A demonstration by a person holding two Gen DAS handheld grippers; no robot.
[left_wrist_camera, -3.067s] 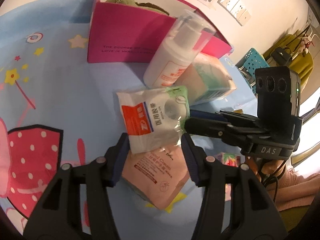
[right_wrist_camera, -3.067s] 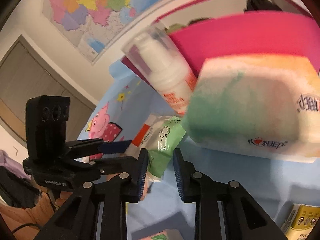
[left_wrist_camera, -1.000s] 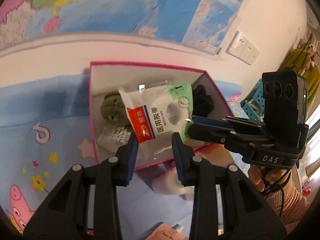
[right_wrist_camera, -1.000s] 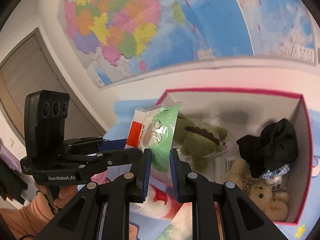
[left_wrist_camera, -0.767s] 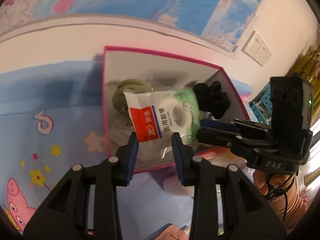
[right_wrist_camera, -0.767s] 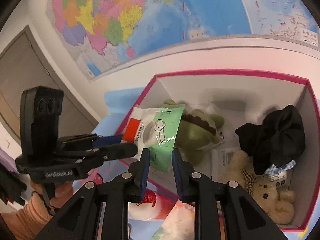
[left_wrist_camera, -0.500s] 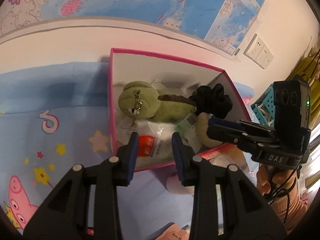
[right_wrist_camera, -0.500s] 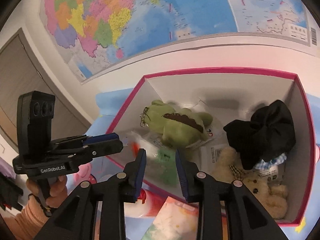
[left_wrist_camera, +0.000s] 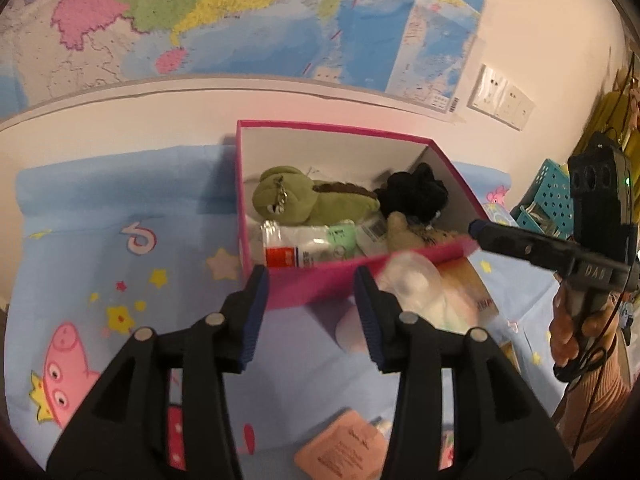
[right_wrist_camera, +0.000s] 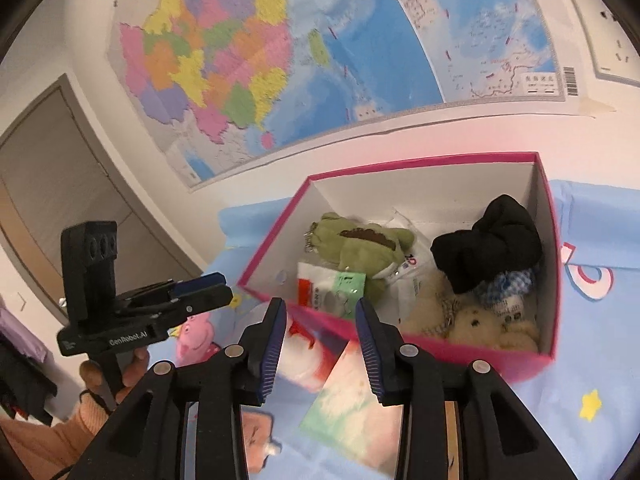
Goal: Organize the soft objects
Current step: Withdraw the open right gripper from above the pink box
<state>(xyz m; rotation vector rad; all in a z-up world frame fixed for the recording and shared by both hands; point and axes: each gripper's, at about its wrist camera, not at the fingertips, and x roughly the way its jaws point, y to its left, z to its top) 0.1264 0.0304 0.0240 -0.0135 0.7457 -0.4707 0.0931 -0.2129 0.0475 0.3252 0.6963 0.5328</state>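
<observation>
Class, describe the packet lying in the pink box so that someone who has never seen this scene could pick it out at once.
Start at the pink box on the blue cartoon cloth, below the wall map. Inside, against the near wall, a flat plastic packet lies just in front of the green plush toy. Unlike the fuzzy toys and the black fabric beside it, it is smooth and white, with a red label and a green end.

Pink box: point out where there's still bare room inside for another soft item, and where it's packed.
Inside the pink box, the bare floor lies along the back wall, behind the green plush and left of the black scrunchie. The front is crowded: the white packet at the near left, the beige bear at the near right.
</observation>
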